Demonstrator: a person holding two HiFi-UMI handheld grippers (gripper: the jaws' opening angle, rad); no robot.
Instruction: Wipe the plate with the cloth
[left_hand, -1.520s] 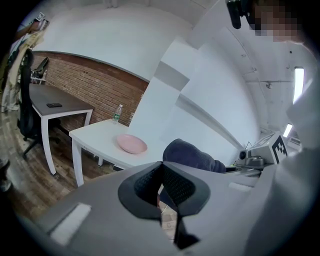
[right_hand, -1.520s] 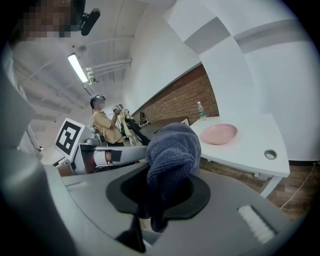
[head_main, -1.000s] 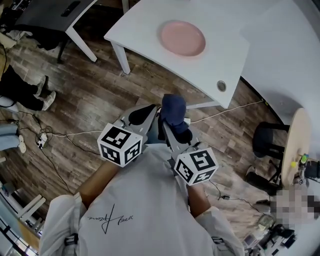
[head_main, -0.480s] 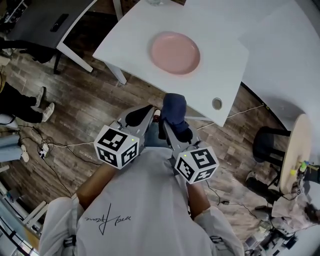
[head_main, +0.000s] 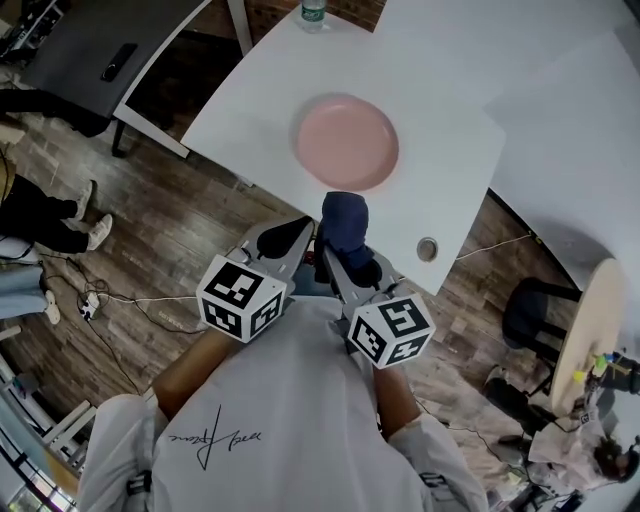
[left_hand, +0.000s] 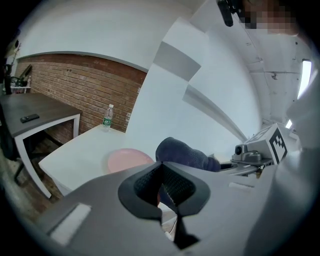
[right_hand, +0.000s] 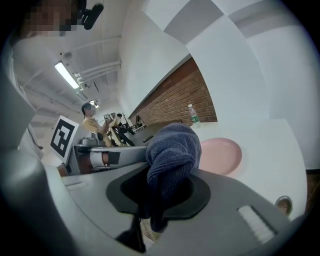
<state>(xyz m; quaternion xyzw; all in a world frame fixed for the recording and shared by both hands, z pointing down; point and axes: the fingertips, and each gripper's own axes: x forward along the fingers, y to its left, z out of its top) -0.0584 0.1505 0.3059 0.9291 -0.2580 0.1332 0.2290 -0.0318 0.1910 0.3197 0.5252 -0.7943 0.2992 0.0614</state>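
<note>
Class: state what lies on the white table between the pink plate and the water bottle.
Nothing: bare white table separates the plate from the bottle, as the head view shows.

Plate (head_main: 347, 142): on the table (head_main: 450, 110), toward its near edge, ahead of both grippers.
Bottle (head_main: 313, 13): on the same table at its far edge, behind the plate and slightly left.
Cloth (head_main: 344, 222): between the jaws of the right gripper (head_main: 350, 262), over the table's near edge, just before the plate's near rim.
Left gripper (head_main: 283, 238): just left of the right gripper, jaws together with nothing between them, just short of the table edge.
Cable hole (head_main: 428, 249): in the table top near its corner, right of the grippers.
Second table (head_main: 80, 35): well apart, far left; a small flat device (head_main: 119, 62) lies on it.
</note>
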